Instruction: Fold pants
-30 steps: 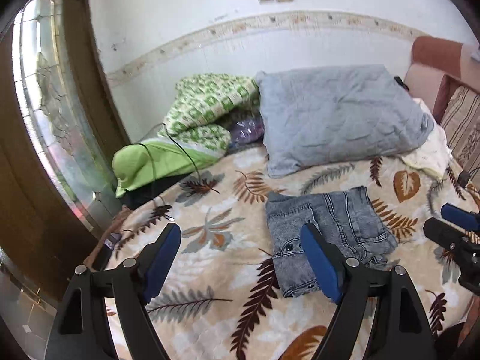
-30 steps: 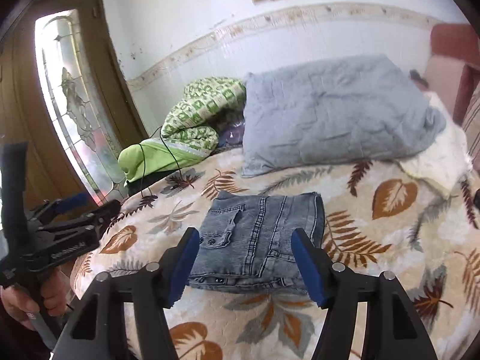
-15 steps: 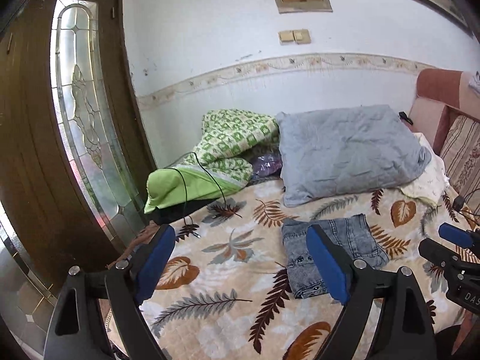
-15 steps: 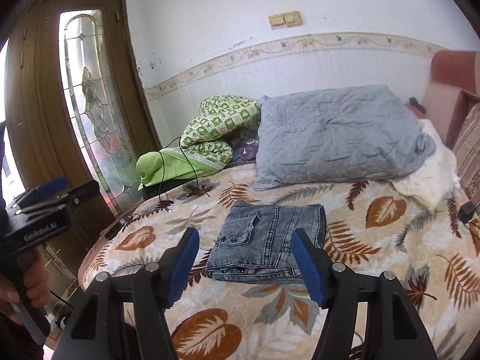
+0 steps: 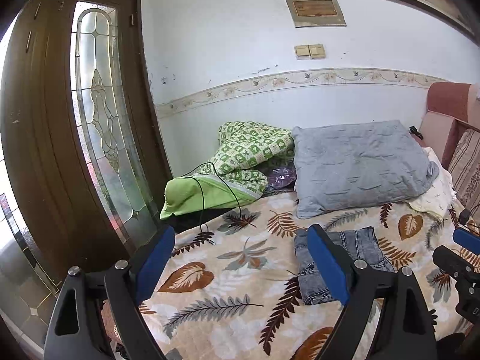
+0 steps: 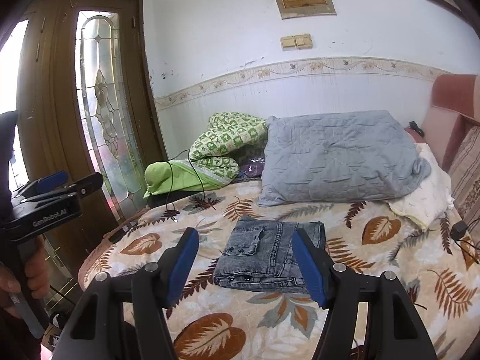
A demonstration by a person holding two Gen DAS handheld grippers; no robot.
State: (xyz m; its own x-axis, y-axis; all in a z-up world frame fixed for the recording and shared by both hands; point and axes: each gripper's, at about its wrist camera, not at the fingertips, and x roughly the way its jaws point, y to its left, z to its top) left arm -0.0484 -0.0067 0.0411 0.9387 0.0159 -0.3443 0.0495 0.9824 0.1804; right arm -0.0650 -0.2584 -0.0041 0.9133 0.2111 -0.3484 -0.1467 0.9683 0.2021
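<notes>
One pair of jeans (image 6: 271,258) lies folded in a compact stack mid-bedspread (image 6: 375,273). Left gripper (image 5: 240,265) and right gripper (image 6: 244,262) hang above it, jaws apart, empty. Risk: stack looks loose; any nudge could undo the top fold.

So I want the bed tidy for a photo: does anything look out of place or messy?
The folded jeans lie neat and flat. What stands out is a loose black cable trailing over the rumpled green blanket onto the leaf-print bedspread, and a crumpled white cloth beside the grey pillow.
</notes>
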